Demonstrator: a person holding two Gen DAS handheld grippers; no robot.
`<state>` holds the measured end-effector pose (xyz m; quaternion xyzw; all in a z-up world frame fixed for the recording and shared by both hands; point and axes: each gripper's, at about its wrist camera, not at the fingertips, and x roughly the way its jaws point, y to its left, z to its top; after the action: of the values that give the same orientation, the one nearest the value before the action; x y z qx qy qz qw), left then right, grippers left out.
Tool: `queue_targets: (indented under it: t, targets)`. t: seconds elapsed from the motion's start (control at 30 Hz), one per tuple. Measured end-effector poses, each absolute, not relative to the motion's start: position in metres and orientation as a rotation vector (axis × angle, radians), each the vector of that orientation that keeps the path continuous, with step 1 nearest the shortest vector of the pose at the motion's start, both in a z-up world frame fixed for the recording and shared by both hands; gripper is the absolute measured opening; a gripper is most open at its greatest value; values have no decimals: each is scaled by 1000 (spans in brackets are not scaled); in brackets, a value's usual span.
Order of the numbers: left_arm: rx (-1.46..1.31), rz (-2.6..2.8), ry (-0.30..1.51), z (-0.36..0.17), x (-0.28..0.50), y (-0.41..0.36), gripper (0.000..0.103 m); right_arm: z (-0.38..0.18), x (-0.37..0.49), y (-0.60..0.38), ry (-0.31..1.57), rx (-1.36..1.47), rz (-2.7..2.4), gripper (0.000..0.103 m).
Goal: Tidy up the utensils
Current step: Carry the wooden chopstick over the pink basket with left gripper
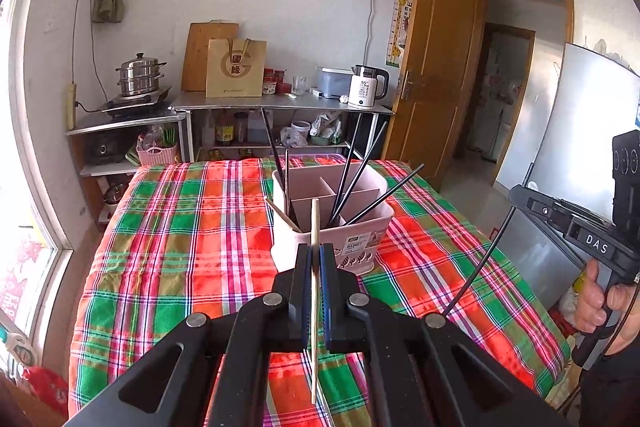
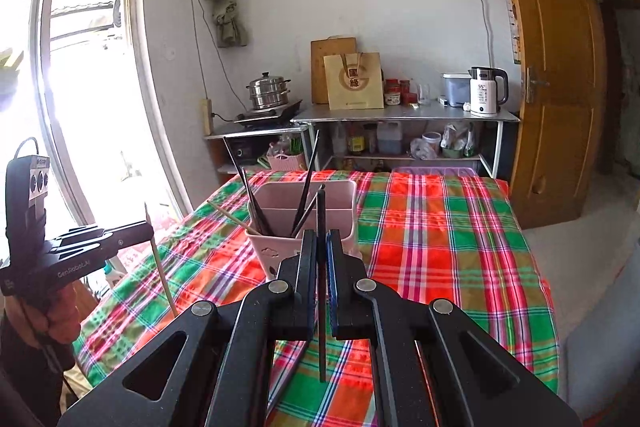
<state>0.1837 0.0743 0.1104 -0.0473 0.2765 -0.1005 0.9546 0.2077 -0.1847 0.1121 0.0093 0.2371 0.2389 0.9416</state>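
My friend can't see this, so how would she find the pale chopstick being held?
Find the plaid-covered table with the pink basket. In front of it, the left gripper is shut on a wooden chopstick. It is pale; the other held chopstick is black.

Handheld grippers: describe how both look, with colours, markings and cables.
Left gripper: matte black linkage arms with round silver pivot pins, one black finger, one blue ribbed pad; its side reads GenRobot.AI, and a black cable loops off its boxy top. Right gripper: the same black build with a blue pad, lettered DAS on the side. The person's sleeve is dark.
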Motion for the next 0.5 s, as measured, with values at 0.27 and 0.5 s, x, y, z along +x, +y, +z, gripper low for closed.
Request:
queue_targets:
  t: [0.27, 0.5]
  targets:
    - [-88, -243, 550, 134, 207, 60, 4, 125, 213, -174, 459, 5, 515, 5]
    - [-63, -261, 538, 154, 223, 47, 4, 134, 217, -164, 438, -14, 537, 5]
